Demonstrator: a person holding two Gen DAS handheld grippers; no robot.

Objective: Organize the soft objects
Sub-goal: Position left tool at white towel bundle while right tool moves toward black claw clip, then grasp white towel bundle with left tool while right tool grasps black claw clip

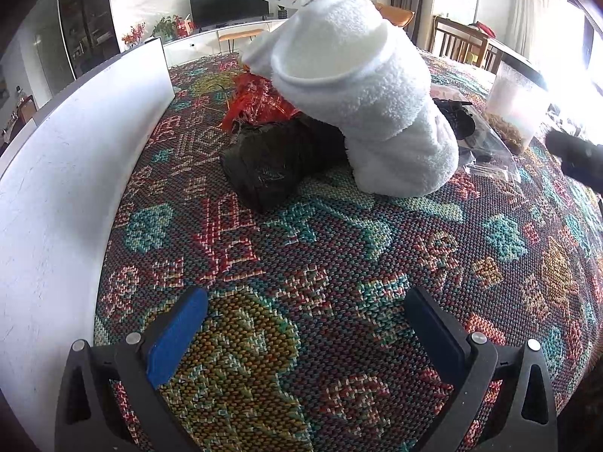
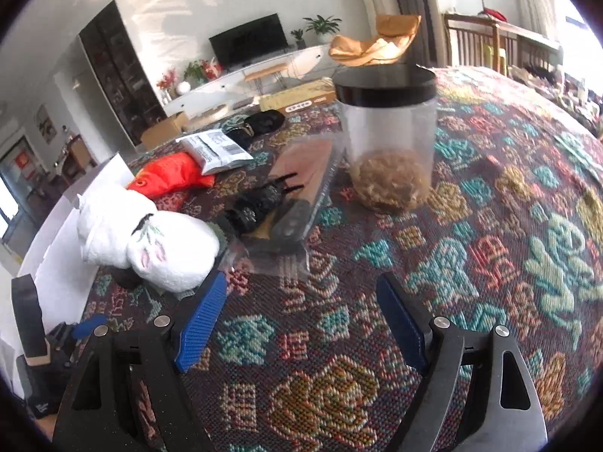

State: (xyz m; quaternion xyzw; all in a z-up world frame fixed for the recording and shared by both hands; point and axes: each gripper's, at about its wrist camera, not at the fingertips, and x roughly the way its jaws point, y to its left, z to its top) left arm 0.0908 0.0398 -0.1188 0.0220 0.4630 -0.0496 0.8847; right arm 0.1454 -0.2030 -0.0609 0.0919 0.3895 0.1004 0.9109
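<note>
A white fluffy rolled towel with a paper tag leans on a dark green soft bundle, and a red-orange soft thing lies behind them. In the right wrist view the towel shows embroidered flowers, and the red piece is a fish-shaped cushion. My left gripper hovers open over the patterned cloth, short of the dark bundle, with nothing between its fingers. My right gripper is also open and empty, to the right of the towel.
A white board stands along the left edge. A clear jar with a black lid holds brown material. A plastic bag with a black hair claw lies beside the towel, with a grey packet farther back. The patterned cloth covers the table.
</note>
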